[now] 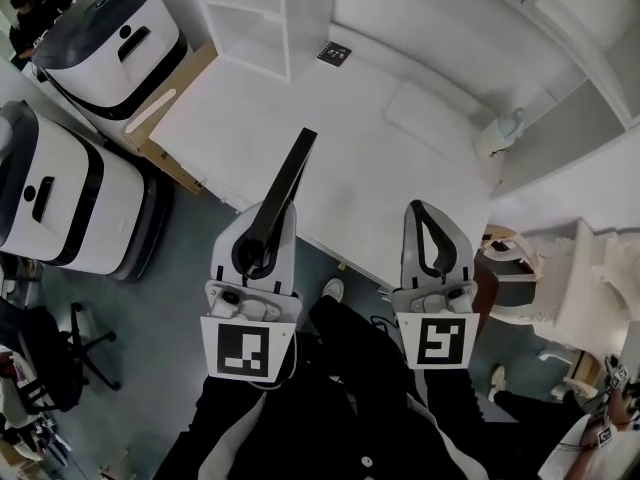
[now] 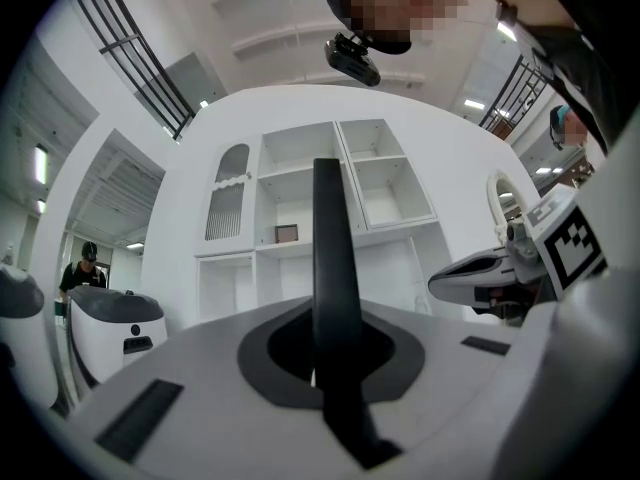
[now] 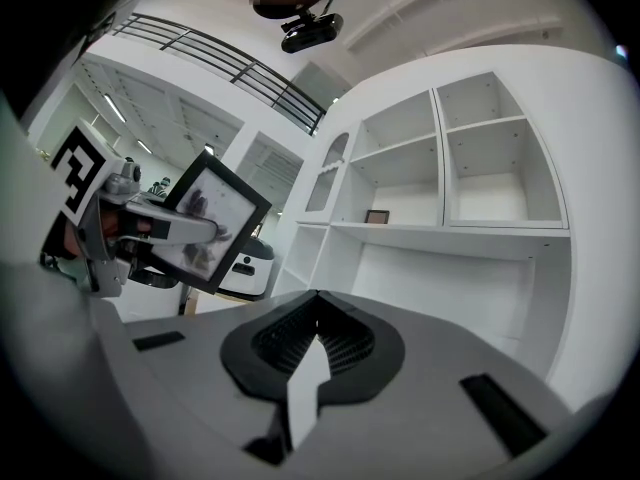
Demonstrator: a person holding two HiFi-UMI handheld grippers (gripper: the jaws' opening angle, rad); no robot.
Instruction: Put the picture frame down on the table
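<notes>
The picture frame (image 1: 290, 173) is black and thin, and the head view shows it edge-on, rising from my left gripper (image 1: 262, 218), which is shut on its lower edge. It hangs over the near edge of the white table (image 1: 250, 118). In the left gripper view the frame (image 2: 328, 238) is a dark upright bar between the jaws. The right gripper view shows the frame's glazed face (image 3: 215, 223) at the left. My right gripper (image 1: 428, 213) is level beside the left one, shut, with nothing in it (image 3: 315, 303).
Two white and black machines (image 1: 110, 38) (image 1: 60, 198) stand left of the table, with an office chair (image 1: 60, 358) below them. A small pale figurine (image 1: 500, 133) and a marker tag (image 1: 333, 54) are on the table. Ahead is a white shelf unit (image 2: 300, 188) holding a small frame (image 2: 287, 233).
</notes>
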